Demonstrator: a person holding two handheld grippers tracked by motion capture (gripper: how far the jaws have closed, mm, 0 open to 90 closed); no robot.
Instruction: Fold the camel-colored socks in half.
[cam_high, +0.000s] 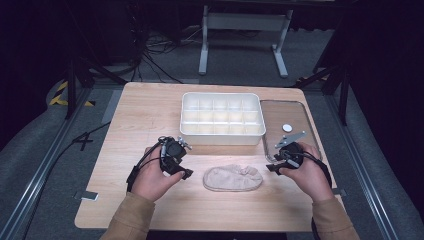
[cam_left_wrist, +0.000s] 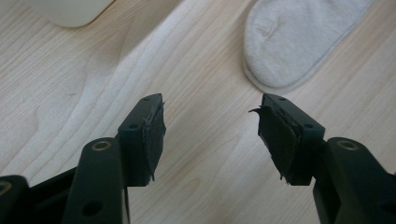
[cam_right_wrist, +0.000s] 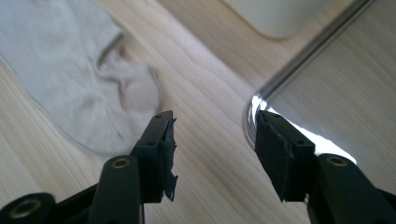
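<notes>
A pale beige sock (cam_high: 233, 177) lies flat on the wooden table (cam_high: 150, 115), between the two hands. My left gripper (cam_high: 186, 174) hovers just left of the sock's toe end, jaws open and empty; in the left gripper view (cam_left_wrist: 210, 128) the sock (cam_left_wrist: 294, 42) lies ahead and to the right. My right gripper (cam_high: 268, 166) sits just right of the sock's cuff end, open with nothing between its jaws. In the right gripper view (cam_right_wrist: 215, 144) the crumpled cuff (cam_right_wrist: 84, 88) lies to the left.
A white divided tray (cam_high: 221, 118) stands behind the sock at the table's middle. A clear lid (cam_high: 286, 127) with a small white disc (cam_high: 287, 127) lies flat to its right; its rim (cam_right_wrist: 299, 60) runs close to my right gripper.
</notes>
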